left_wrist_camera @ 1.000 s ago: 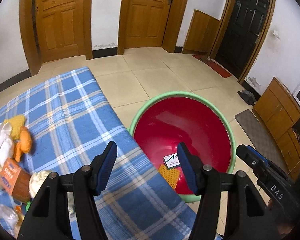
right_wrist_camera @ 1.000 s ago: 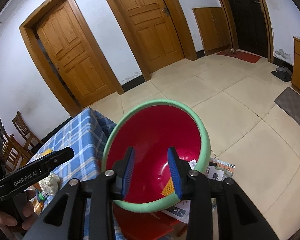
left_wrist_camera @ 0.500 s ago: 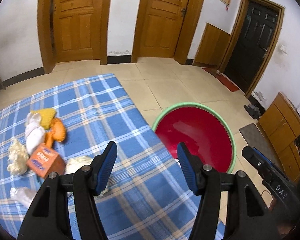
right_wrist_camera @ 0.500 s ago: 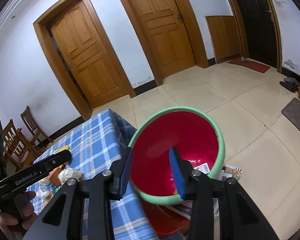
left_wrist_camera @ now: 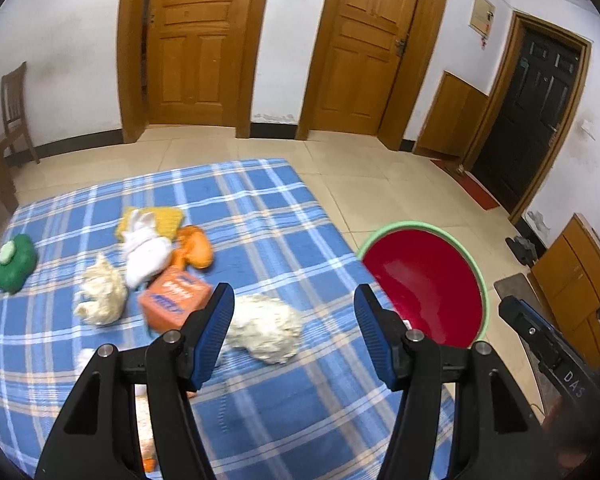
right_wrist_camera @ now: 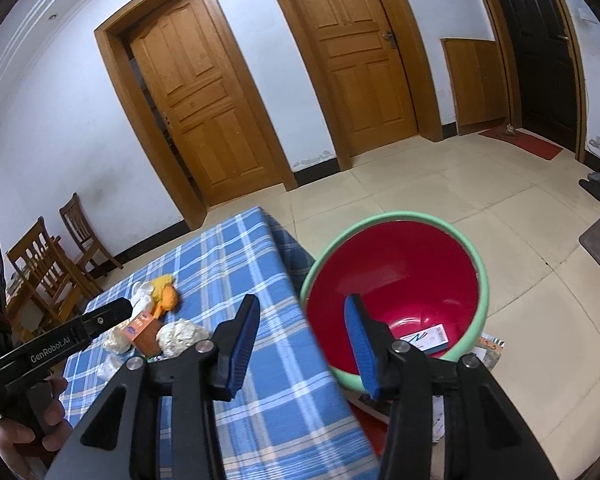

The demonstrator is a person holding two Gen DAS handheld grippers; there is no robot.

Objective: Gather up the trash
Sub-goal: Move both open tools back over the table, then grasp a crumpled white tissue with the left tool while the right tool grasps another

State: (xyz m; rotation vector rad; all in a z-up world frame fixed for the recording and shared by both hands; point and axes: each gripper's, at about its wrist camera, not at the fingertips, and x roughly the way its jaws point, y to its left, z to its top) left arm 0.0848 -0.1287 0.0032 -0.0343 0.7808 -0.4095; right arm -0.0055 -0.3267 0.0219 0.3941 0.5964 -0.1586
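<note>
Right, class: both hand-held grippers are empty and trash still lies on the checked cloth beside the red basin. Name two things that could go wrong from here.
1. The cream crumpled wad sits closest to the left hand-held gripper, with the orange box just beside it. A careless pinch may catch the blue checked cloth and drag it.
2. The red basin stands off the table edge, below it. Trash released too early could miss it and land on the floor.

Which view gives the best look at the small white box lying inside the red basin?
The right wrist view. It looks down into the red basin and shows the small white box on its bottom, partly behind a finger. In the left wrist view the basin sits at the table's edge, and only a pale sliver shows by the finger.
</note>
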